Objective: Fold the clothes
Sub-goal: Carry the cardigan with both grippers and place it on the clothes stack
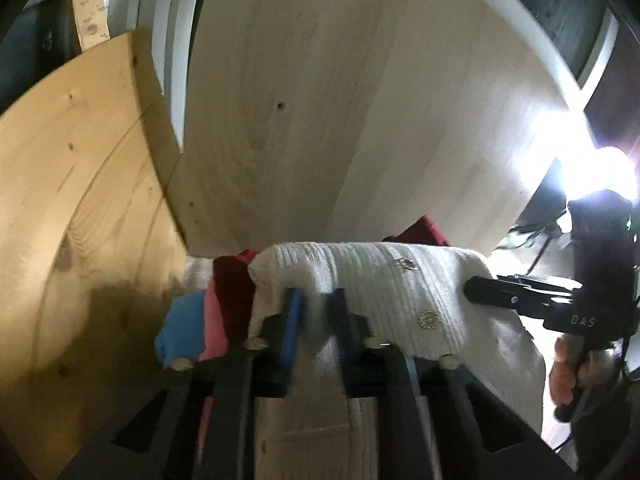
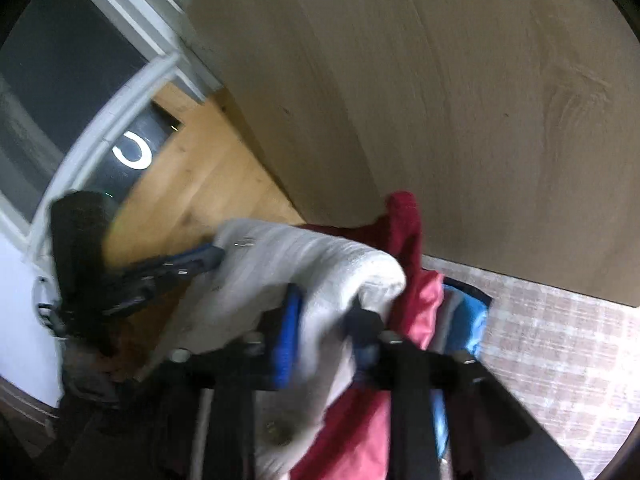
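Pale wood table (image 1: 304, 92) is filling most of the view, pine board (image 1: 76, 184) sitting alongside, bright lamp (image 1: 600, 172) glaring, checked rug (image 2: 560, 344) lying below

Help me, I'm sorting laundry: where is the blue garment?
In the left wrist view the blue garment is at the pile's left end, beside the pink garment, left of the white knit.

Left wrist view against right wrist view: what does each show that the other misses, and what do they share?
Only the left wrist view shows the pine board, the ruler, the white garment's gold buttons and the hand holding the right gripper.

Only the right wrist view shows the checked rug and the wood floor.

Both show the white garment clamped by both grippers, the left gripper, the red, pink and blue clothes pile and the pale tabletop.
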### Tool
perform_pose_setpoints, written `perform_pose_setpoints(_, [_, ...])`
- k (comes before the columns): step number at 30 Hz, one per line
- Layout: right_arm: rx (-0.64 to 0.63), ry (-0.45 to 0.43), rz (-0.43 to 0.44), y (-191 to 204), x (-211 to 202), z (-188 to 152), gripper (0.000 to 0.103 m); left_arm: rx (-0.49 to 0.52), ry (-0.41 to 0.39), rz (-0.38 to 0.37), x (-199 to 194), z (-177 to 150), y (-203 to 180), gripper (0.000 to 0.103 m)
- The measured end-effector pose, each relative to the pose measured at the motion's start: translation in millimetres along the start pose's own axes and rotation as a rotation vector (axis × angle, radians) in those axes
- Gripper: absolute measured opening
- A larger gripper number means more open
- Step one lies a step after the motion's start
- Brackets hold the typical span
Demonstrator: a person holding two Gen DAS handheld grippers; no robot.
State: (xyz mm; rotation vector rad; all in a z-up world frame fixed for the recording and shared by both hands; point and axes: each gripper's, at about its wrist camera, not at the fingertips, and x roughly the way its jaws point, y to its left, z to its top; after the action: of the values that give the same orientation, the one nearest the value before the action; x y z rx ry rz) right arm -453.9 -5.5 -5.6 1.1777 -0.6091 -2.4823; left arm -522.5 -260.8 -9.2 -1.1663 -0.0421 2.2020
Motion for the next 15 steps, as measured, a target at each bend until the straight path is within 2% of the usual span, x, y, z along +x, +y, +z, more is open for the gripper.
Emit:
perform_pose_setpoints(4, [-0.124, -0.121, 0.052, 39.9, -37.0, -7.2, 0.014, -0.005, -0.111, -0.011, -42.9, -12.5, -0.2, 0.007])
perform_pose_setpoints(6, [-0.220, -0.151, 0.042, 64.2, -40.1, -0.8, 0.014, -0.002, -0.182, 0.021, -64.7, -13.2, -0.2, 0.007])
perform_pose_setpoints(8, [-0.290, -0.160, -0.002, 78.3, -29.2, 11.9, 0.014, 0.011, -0.218, 0.058, -67.0, -8.2, 3.3, 0.003])
perform_pose_setpoints(10, [-0.316, -0.120, -0.090, 71.8, -6.8, 22.4, 0.014, -0.025, -0.180, 0.079, -49.1, -1.2, 16.0, 0.000])
perform_pose_setpoints(12, [-0.310, -0.054, -0.188, 53.8, 20.1, 29.9, 0.014, -0.045, -0.085, 0.067, -19.3, 0.3, 26.7, 0.000])
perform_pose_setpoints(15, [-0.227, 0.035, -0.228, 21.3, 43.1, 27.5, 0.020, -0.028, -0.035, 0.082, -2.6, -1.9, 28.5, 0.000])
